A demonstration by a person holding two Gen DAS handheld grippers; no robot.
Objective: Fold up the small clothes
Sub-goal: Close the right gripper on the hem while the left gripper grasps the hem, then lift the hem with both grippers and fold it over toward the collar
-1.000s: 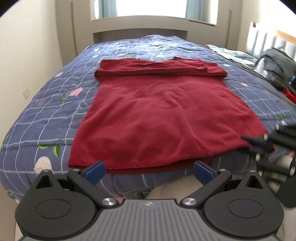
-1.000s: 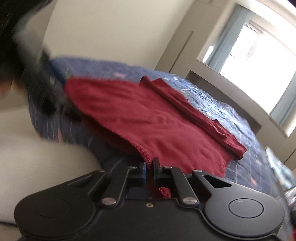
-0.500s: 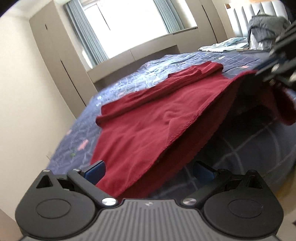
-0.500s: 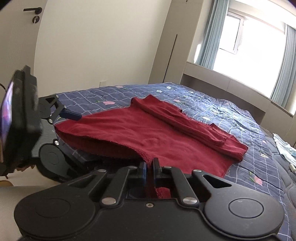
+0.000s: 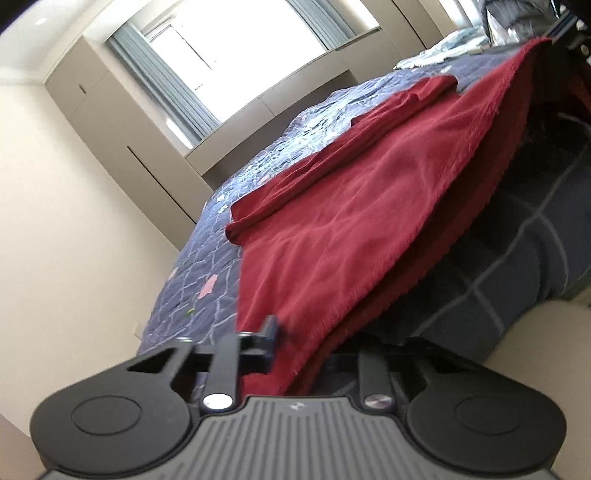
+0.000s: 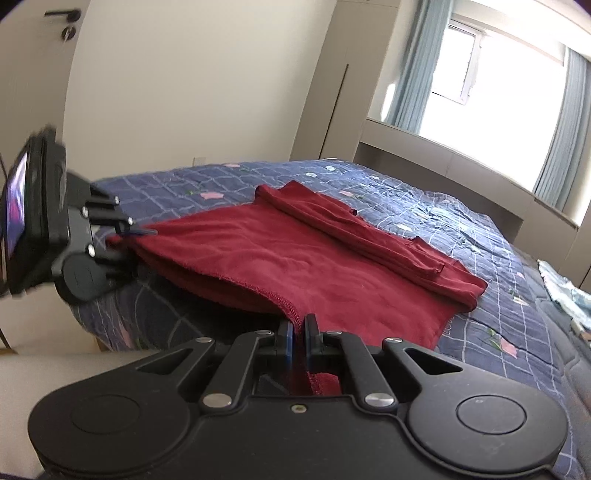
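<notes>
A dark red garment (image 5: 351, 221) (image 6: 295, 258) lies flat on the blue patterned quilt (image 5: 207, 280) (image 6: 480, 240), its sleeves folded in as a band at the far end. My right gripper (image 6: 298, 325) is shut on one near hem corner, lifted a little off the bed; it shows as a dark shape (image 5: 569, 33) in the left wrist view. My left gripper (image 5: 299, 343) (image 6: 129, 240) is rolled to one side. Its jaws are closing on the other near corner, with the hem between them. One of its fingers is hidden under the cloth.
The bed's near edge drops off just below both grippers. A cream wall (image 6: 184, 92) runs along the bed's left side, with wardrobes and a bright window (image 6: 498, 74) behind. Pale blue clothes (image 6: 565, 291) lie at the far right of the bed.
The left gripper's jaws went from wide open to closed on the hem corner, and the gripper rolled and sank. The right gripper lifted its corner slightly and keeps its hold.
</notes>
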